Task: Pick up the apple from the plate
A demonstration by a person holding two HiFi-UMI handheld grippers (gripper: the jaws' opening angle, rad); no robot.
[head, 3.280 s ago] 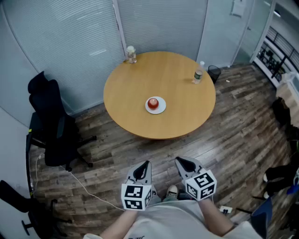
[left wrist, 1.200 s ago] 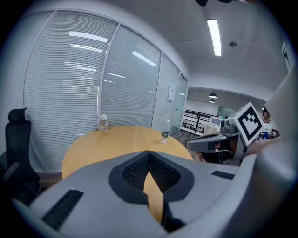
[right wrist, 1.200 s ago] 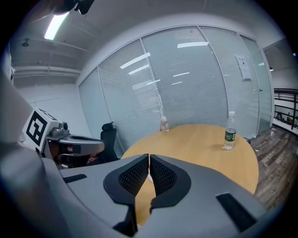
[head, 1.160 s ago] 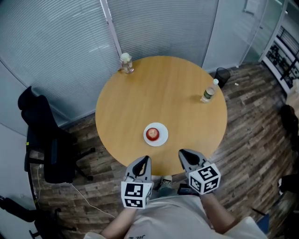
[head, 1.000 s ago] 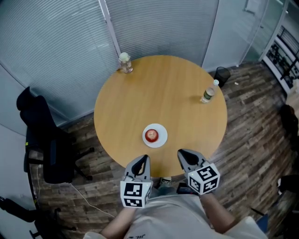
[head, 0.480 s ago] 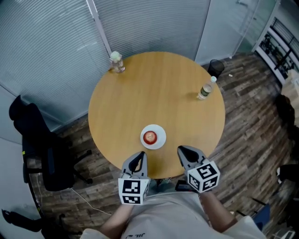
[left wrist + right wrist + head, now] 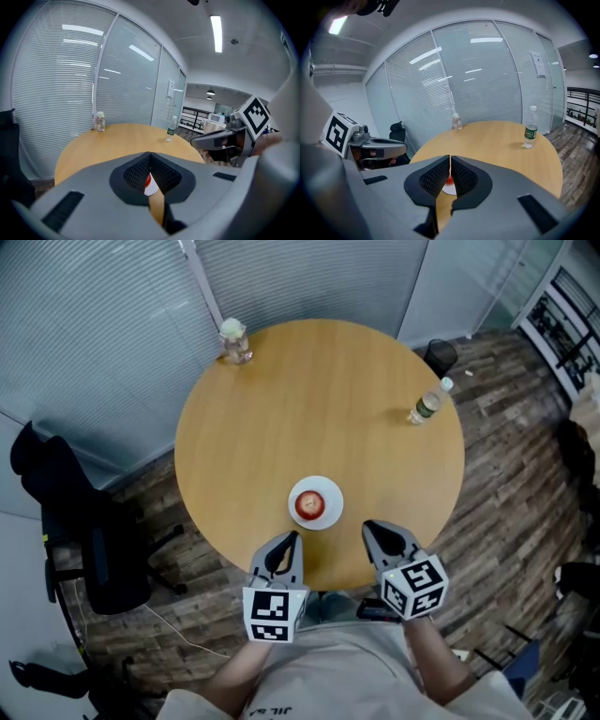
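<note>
A red apple [image 7: 309, 503] sits on a small white plate [image 7: 328, 514] near the front of the round wooden table [image 7: 319, 409]. My left gripper [image 7: 290, 539] hovers over the table's near edge, just short of the plate and to its left, jaws shut and empty. My right gripper [image 7: 371, 528] is level with it on the plate's right, also shut and empty. In the left gripper view only a sliver of apple [image 7: 147, 180] and plate [image 7: 153, 188] shows below the shut gripper [image 7: 150, 154]. The right gripper view shows the apple [image 7: 448, 180] behind the shut gripper [image 7: 450, 158].
A plastic water bottle [image 7: 427, 406] stands near the table's right edge, a glass jar [image 7: 234, 340] at its far left edge. A black office chair [image 7: 66, 512] is on the left, a dark bin [image 7: 439, 356] beyond the table on the right. Glass walls with blinds stand behind.
The table has come nearer. Both shut grippers have moved forward from over the floor to the table's near edge, close to the plate.
</note>
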